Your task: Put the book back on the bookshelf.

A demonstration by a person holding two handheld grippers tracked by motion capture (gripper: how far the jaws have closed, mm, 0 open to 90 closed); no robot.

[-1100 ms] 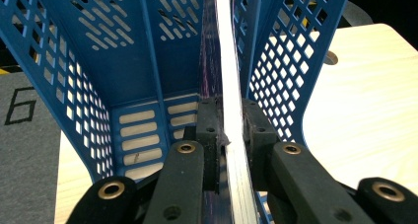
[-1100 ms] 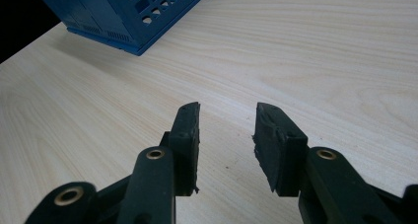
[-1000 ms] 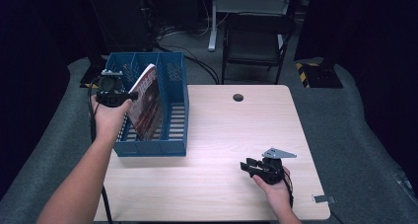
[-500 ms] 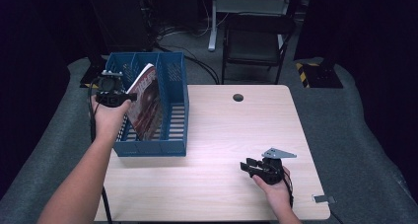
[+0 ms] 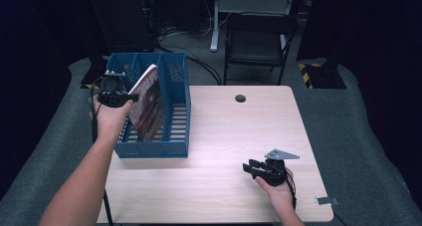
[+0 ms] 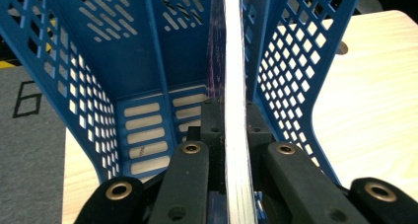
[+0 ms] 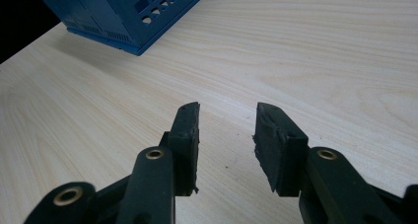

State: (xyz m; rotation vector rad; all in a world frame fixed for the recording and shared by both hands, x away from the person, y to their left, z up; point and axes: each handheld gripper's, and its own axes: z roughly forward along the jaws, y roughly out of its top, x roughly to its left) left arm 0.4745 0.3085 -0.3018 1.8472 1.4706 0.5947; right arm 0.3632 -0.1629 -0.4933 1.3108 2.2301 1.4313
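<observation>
A blue slotted file rack [image 5: 174,111] stands on the left part of the wooden table [image 5: 224,136]. A thin book with a dark red cover [image 5: 149,104] leans inside the rack. My left gripper [image 5: 115,92] is above the rack's left side, shut on the book's upper edge. In the left gripper view the book's white page edge [image 6: 235,135] runs up between the two pads [image 6: 213,130], with the blue rack walls [image 6: 291,66] on both sides. My right gripper [image 5: 253,167] rests low over the table's front right, open, with nothing between its fingers [image 7: 187,135].
A round cable hole [image 5: 240,98] is in the table's far edge. A black chair [image 5: 256,42] and floor cables lie beyond the table. The rack's corner [image 7: 128,21] shows at the top left of the right gripper view, with bare table around it.
</observation>
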